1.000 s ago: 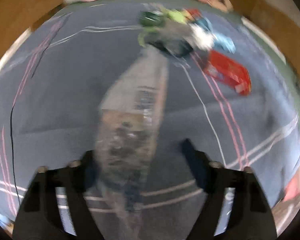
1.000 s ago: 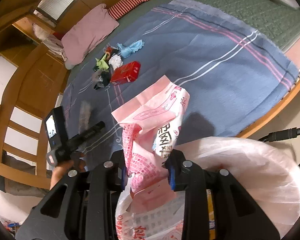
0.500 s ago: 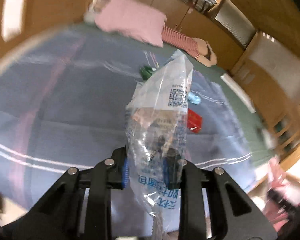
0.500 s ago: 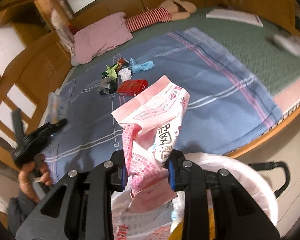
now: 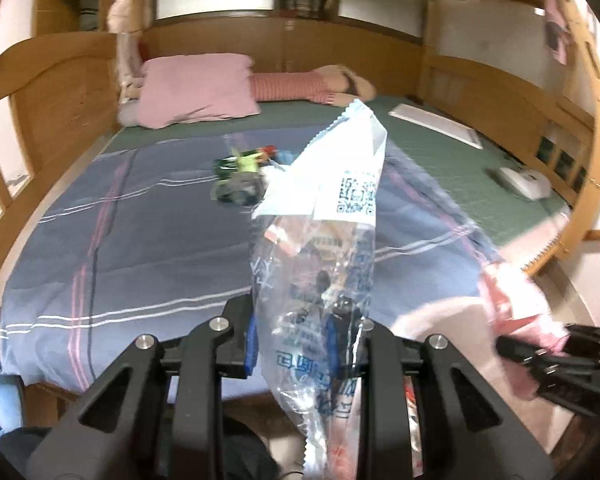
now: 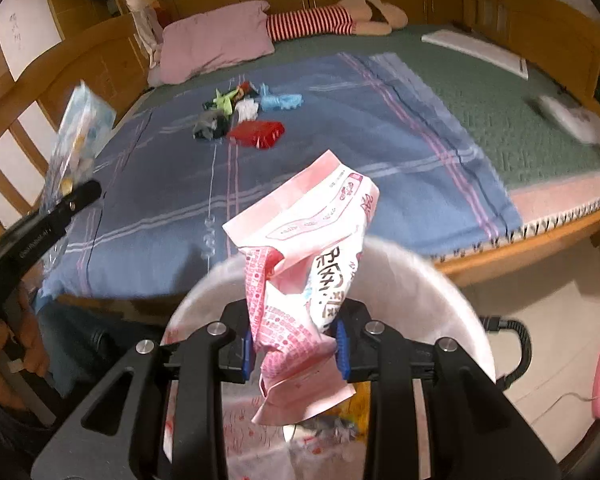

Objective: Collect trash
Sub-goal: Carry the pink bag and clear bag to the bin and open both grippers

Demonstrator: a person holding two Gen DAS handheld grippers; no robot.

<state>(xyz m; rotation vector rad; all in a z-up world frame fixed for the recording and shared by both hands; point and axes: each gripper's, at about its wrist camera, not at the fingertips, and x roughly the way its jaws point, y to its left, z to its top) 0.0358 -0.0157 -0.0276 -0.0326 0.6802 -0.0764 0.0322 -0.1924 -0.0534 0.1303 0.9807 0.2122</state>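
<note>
My left gripper [image 5: 292, 340] is shut on a clear plastic wrapper [image 5: 324, 216] with blue print and a QR code, held up off the bed. In the right wrist view that wrapper [image 6: 78, 136] shows at the far left above the left gripper's black finger. My right gripper [image 6: 294, 344] is shut on a crumpled pink and white packet [image 6: 308, 240], held over the white-lined trash bin [image 6: 452, 292]. More trash lies in a heap [image 6: 240, 114] on the blue striped blanket [image 6: 340, 128]: a red packet [image 6: 258, 132], a light blue wrapper, a green one and a dark one.
The bed has a wooden frame [image 6: 500, 254], a green cover, a pink pillow [image 6: 216, 42] and a striped plush toy [image 6: 332, 18] at the head. A white flat object [image 6: 476, 50] and a white device [image 6: 572, 118] lie at the right. A black cable [image 6: 516, 344] runs beside the bin.
The left gripper closed on the clear wrapper lying on the blanket, lifted it and swung away toward the bed's foot and the bin. The right gripper kept its hold on the pink packet and rolled somewhat.
</note>
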